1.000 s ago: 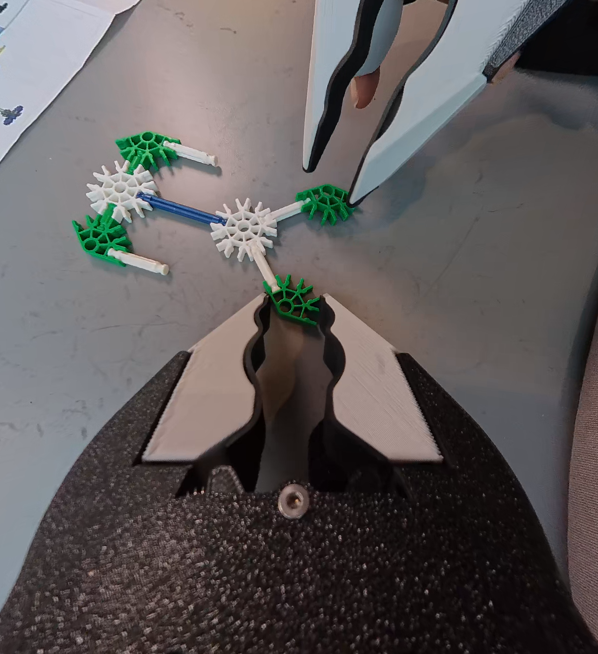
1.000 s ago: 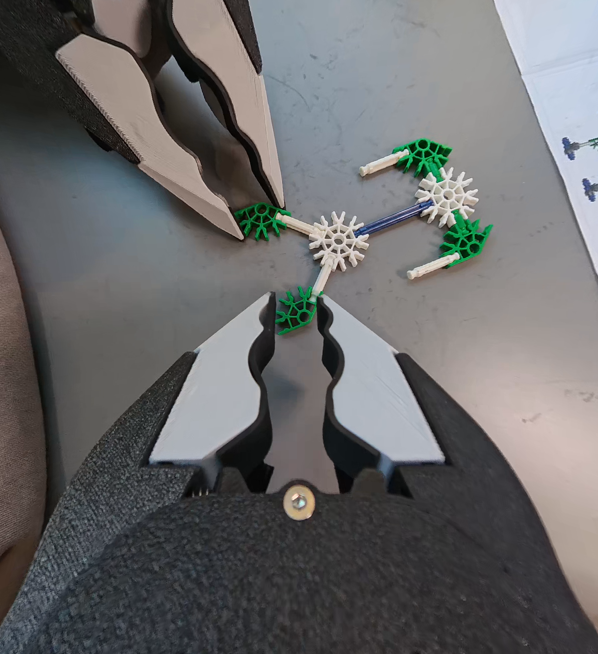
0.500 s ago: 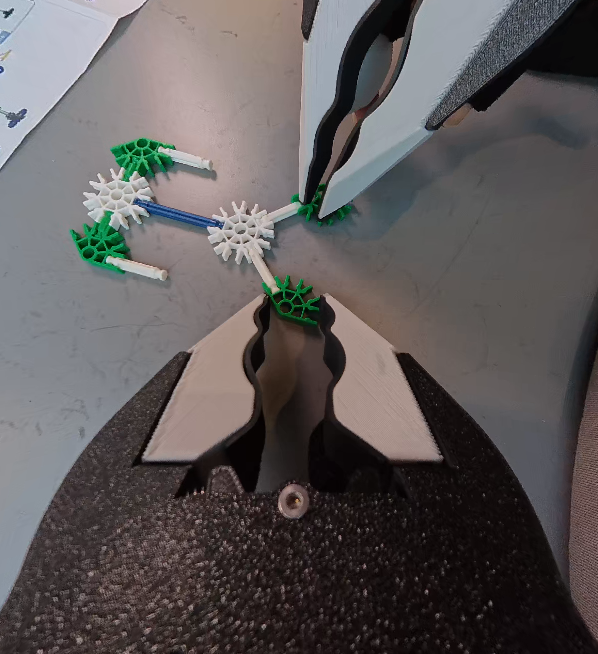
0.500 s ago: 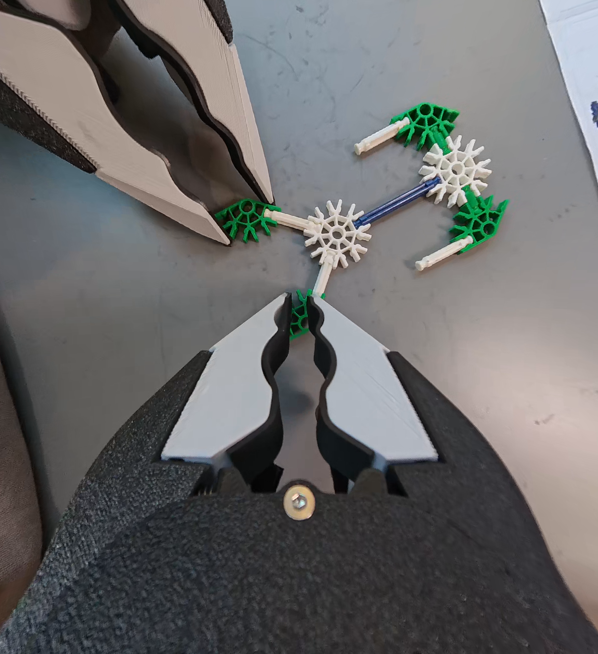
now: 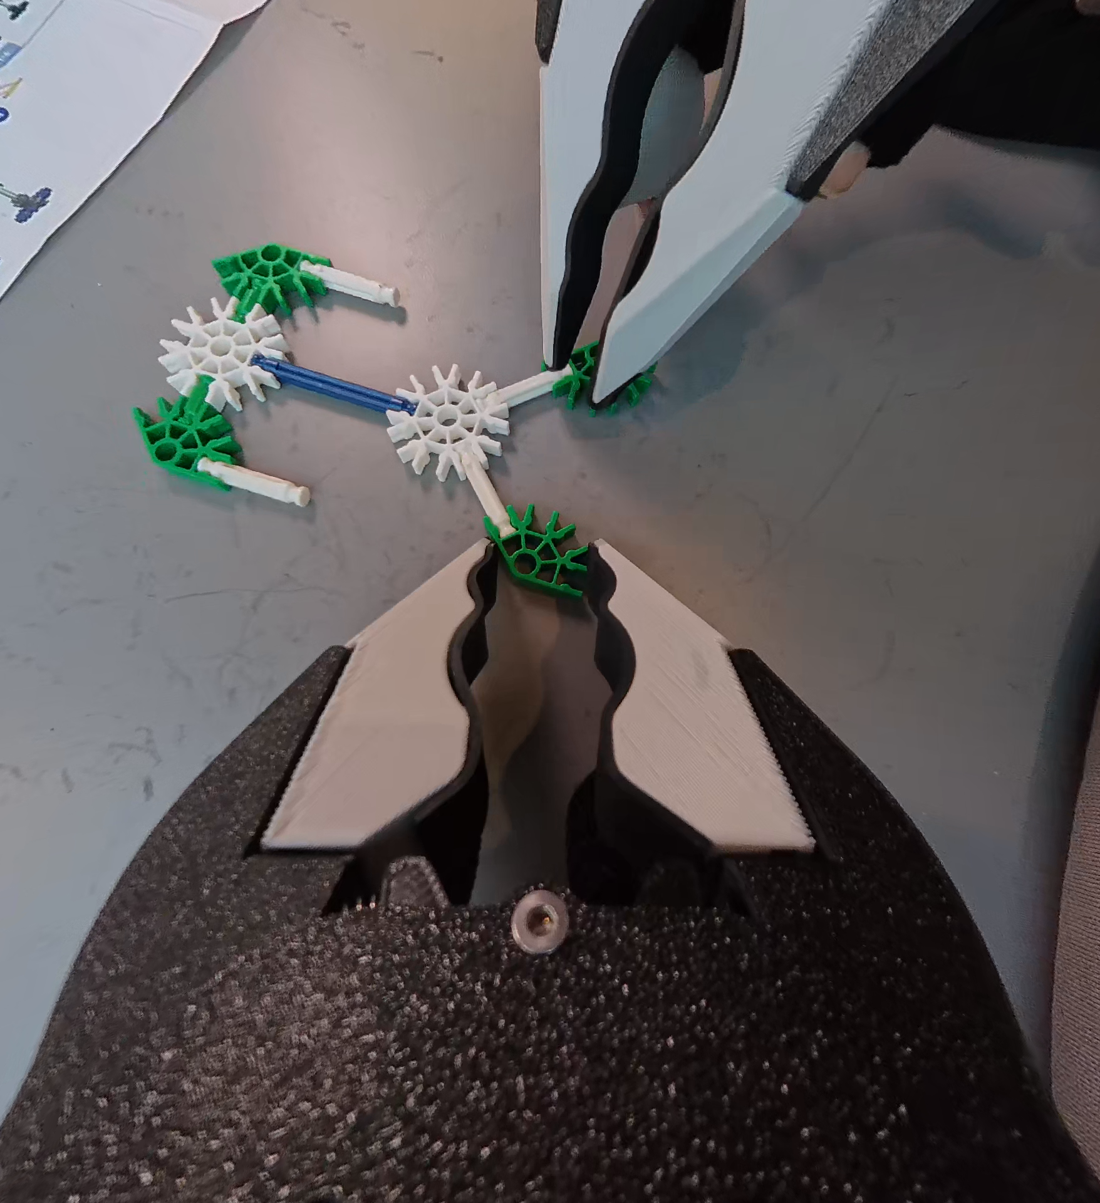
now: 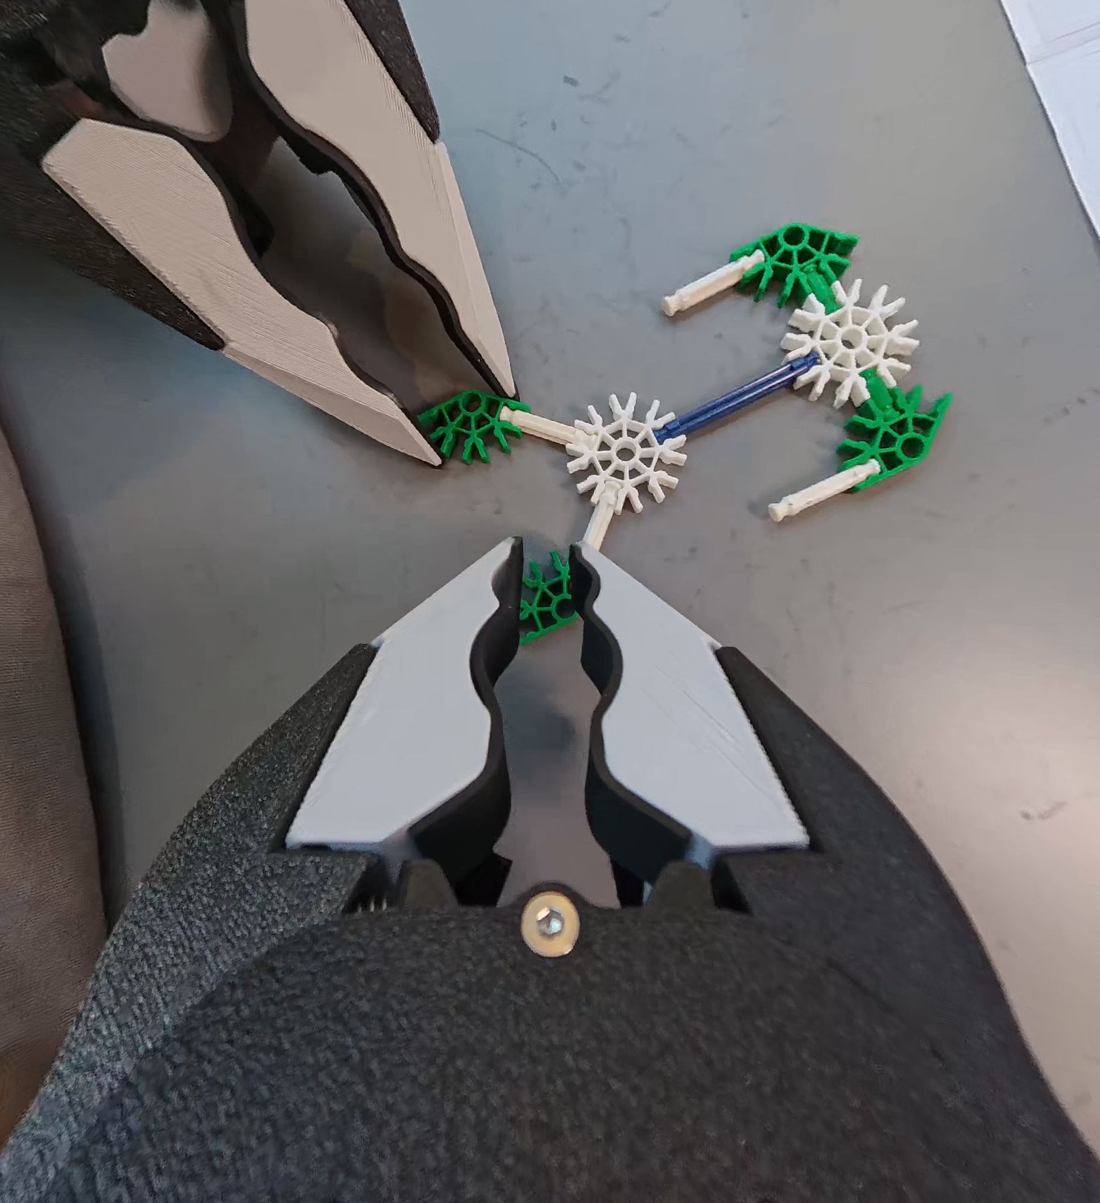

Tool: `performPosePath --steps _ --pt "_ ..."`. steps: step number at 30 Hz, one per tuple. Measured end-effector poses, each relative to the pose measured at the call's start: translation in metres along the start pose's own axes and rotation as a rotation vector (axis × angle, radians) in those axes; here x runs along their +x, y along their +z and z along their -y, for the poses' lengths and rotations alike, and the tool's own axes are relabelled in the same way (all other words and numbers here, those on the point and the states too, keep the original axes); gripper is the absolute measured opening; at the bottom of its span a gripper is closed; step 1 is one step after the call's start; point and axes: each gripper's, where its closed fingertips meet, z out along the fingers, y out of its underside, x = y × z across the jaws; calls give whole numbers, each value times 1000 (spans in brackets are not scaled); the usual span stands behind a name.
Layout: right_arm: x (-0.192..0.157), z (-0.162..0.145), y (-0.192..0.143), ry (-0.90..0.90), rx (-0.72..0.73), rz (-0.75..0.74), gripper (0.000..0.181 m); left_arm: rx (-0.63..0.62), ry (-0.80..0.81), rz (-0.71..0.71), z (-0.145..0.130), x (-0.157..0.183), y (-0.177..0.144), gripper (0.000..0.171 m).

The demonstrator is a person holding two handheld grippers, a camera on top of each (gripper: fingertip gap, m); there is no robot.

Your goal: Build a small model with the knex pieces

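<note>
Fingers (image 6: 606,625) of right gripper (image 6: 546,553) pinch a green connector (image 6: 547,602) narrow; left gripper (image 5: 539,550) sits wider w/ a 2nd green connector (image 5: 537,560) at its tips. Toy assembly (image 5: 446,423): white snowflake hubs, blue rod, white pegs, flat mid-bench (image 5: 795,488). Printed sheet (image 5: 46,130) at bench corner.

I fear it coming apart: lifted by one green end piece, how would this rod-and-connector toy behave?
Probably light: the toy is thin plastic. It may flex or pop apart, since one blue rod alone links both halves. The right gripper pinches only one green connector, so the far end could sag.
</note>
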Motion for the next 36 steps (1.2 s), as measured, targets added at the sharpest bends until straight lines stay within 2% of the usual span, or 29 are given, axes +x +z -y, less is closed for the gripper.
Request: performPosePath --steps 4,7,14,24,27,28,30,33,36 --pt "10 3 -10 -11 -6 -64 7 0 0 1 0 0 0 26" --pt "10 -5 -5 -22 -56 -73 1 1 1 2 0 0 0 26" --pt "8 -9 3 -29 -144 -79 0 3 4 6 0 0 0 26" --pt "9 -7 4 18 -213 55 0 2 23 10 0 0 0 26" --pt "8 -6 4 15 -155 77 0 -3 20 12 -1 -1 0 26" --pt "8 -6 3 26 -120 97 3 -2 17 12 -1 -2 -1 26" --pt "6 -1 -2 72 -27 128 30 0 16 19 -1 -3 -1 26" --pt "15 -11 -8 17 -1 40 35 4 16 20 -2 -7 -2 26" --pt "6 -20 -4 -7 -8 40 39 6 12 16 -2 -9 -3 26"
